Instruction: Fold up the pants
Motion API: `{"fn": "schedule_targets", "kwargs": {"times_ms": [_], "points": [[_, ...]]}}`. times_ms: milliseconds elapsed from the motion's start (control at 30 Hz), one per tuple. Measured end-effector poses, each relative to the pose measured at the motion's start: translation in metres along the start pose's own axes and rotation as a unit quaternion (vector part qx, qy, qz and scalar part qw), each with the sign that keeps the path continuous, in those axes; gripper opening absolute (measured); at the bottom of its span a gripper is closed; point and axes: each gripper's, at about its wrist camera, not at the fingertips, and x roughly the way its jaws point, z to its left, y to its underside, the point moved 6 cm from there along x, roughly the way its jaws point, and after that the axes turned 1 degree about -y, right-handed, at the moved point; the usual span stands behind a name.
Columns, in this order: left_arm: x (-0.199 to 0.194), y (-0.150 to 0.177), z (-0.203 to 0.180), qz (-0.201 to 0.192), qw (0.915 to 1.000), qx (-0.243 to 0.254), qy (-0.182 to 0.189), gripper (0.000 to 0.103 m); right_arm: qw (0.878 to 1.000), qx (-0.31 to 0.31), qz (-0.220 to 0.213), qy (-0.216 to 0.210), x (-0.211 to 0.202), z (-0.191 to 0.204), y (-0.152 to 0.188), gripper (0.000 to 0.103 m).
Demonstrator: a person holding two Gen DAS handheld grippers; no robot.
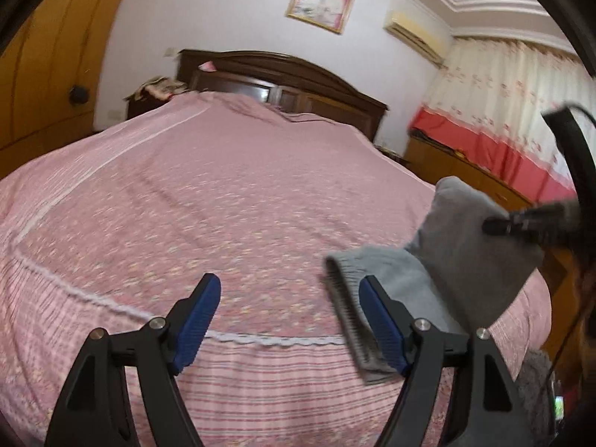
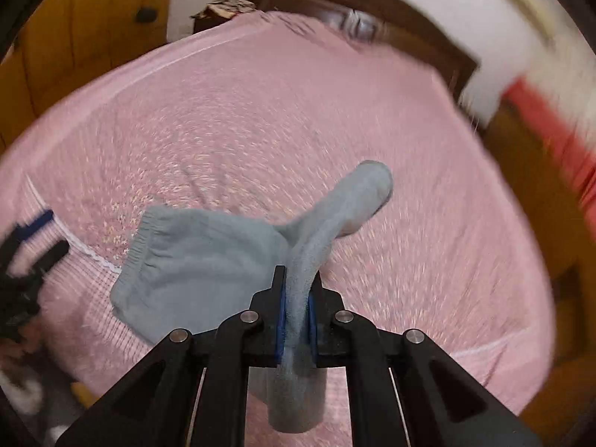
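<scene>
Grey pants (image 2: 193,253) lie partly on the pink bed, waistband toward the left. My right gripper (image 2: 297,298) is shut on a bunched leg of the pants and lifts it; one leg end (image 2: 368,193) sticks up beyond the fingers. In the left wrist view the pants (image 1: 395,279) sit at the right, with the right gripper (image 1: 521,221) holding a raised fold (image 1: 469,231). My left gripper (image 1: 288,305) is open and empty over the bed's near edge; its right finger is beside the ribbed waistband (image 1: 344,309).
The pink floral bedspread (image 1: 208,193) covers a large bed with a dark wooden headboard (image 1: 298,78). Wooden wardrobe doors (image 1: 44,74) stand at the left. A low cabinet and red-and-white curtains (image 1: 503,111) are at the right.
</scene>
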Motion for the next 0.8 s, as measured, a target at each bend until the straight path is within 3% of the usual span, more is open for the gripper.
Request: {"fn": "schedule_targets", "kwargs": {"times_ms": [67, 133, 233, 567, 700, 800], "points": [[0.005, 0.002, 0.018, 0.018, 0.9981, -0.007, -0.058, 0.080, 1.000, 0.006, -0.002, -0.019, 0.012, 0.019, 0.004, 0.010], [0.012, 0.009, 0.033, 0.045, 0.9947, -0.012, -0.091, 0.080, 0.998, 0.008, 0.016, -0.061, 0.023, 0.041, 0.006, 0.010], [0.022, 0.019, 0.056, 0.088, 0.9872, -0.037, -0.128, 0.080, 0.996, -0.004, 0.036, -0.085, 0.030, 0.062, 0.003, 0.010], [0.006, 0.019, 0.078, 0.088, 0.9849, -0.096, -0.114, 0.080, 0.995, -0.023, 0.054, -0.075, 0.029, 0.071, 0.006, 0.010], [0.013, 0.018, 0.079, 0.096, 0.9840, -0.096, -0.116, 0.080, 0.997, -0.047, 0.038, -0.043, 0.023, 0.077, -0.004, 0.011], [0.020, 0.015, 0.082, 0.098, 0.9838, -0.088, -0.121, 0.080, 0.996, -0.049, 0.047, -0.056, 0.024, 0.084, -0.008, 0.011]]}}
